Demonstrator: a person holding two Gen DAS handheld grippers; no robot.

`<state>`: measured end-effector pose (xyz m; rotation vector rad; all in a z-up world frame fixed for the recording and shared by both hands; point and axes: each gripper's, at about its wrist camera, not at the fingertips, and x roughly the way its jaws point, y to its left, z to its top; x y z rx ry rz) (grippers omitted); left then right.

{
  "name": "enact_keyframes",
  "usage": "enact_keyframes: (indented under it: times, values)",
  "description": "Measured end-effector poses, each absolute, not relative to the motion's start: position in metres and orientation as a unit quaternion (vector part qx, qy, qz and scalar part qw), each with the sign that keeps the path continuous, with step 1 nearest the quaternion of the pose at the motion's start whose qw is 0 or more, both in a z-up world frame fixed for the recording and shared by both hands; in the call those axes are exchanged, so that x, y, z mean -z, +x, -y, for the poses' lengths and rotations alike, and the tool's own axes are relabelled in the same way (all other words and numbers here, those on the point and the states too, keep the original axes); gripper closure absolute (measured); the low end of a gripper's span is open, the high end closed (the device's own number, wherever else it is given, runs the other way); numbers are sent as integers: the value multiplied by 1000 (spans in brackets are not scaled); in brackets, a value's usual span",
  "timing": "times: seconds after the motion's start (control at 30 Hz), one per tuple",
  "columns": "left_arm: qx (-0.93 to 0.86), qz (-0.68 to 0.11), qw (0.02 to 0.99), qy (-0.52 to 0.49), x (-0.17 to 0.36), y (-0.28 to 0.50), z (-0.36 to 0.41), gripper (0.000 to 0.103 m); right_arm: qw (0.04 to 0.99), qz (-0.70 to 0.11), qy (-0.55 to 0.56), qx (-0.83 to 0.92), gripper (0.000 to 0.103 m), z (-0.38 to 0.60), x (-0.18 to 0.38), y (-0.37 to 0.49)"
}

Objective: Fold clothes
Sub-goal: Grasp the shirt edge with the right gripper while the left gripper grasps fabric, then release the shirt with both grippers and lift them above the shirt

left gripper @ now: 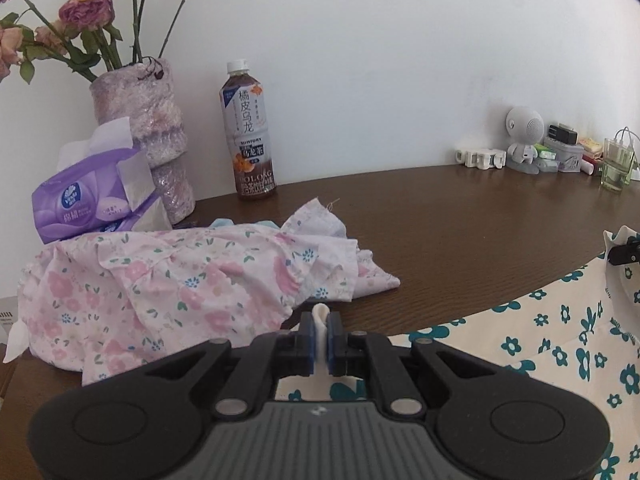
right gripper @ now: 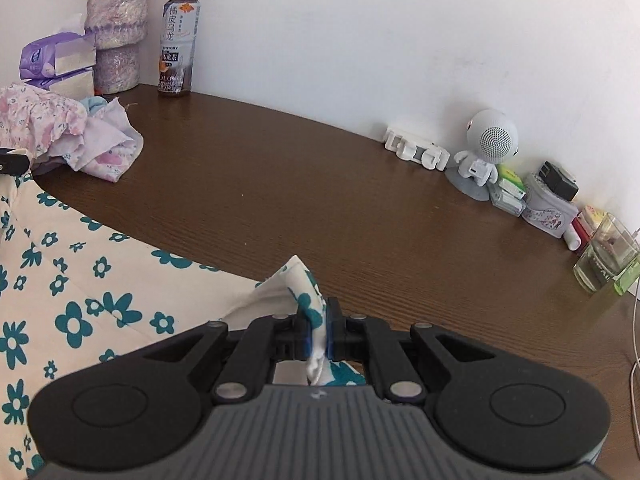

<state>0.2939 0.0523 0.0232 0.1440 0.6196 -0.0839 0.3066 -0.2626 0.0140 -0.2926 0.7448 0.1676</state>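
A cream garment with teal flowers (left gripper: 552, 344) (right gripper: 68, 280) is held up over the near part of the brown table (left gripper: 460, 240) (right gripper: 320, 184). My left gripper (left gripper: 319, 334) is shut on one edge of it, white fabric pinched between the blue pads. My right gripper (right gripper: 318, 330) is shut on another corner, which sticks up past the fingers. In the left wrist view the right gripper's tip (left gripper: 624, 254) shows at the far right, clamped on the cloth. A crumpled pink floral garment (left gripper: 168, 292) (right gripper: 60, 132) lies on the table at the left.
Against the white wall stand a vase of dried roses (left gripper: 140, 128), purple tissue packs (left gripper: 88, 204), a tea bottle (left gripper: 248, 136) (right gripper: 178, 40), a white robot-shaped speaker (right gripper: 486, 148), small boxes and a green glass (right gripper: 604, 256). White cables hang at the right edge.
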Motion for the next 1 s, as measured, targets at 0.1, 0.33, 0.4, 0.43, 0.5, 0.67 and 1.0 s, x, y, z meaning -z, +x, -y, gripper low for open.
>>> enact_keyframes:
  times: [0.1, 0.33, 0.4, 0.43, 0.5, 0.67, 1.0]
  values:
    - [41, -308, 948, 74, -14, 297, -52, 97, 916, -367, -137, -83, 97, 264, -4, 311]
    - [37, -318, 944, 80, 4, 303, -55, 96, 918, -365, -130, -89, 96, 269, 11, 314]
    - [39, -320, 944, 73, 2, 304, -57, 92, 916, -370, -127, -94, 83, 272, 9, 316]
    - [46, -324, 943, 66, -3, 303, -59, 89, 914, -376, -117, -97, 74, 275, 6, 317]
    - [58, -319, 944, 51, -22, 293, -65, 67, 913, -390, -62, -100, 52, 292, -9, 315]
    - [79, -267, 960, 40, -78, 239, -79, 25, 930, -345, 27, -125, 35, 335, -65, 264]
    - [131, -263, 956, 15, -87, 107, -100, 23, 948, -301, 5, -106, 33, 327, -58, 85]
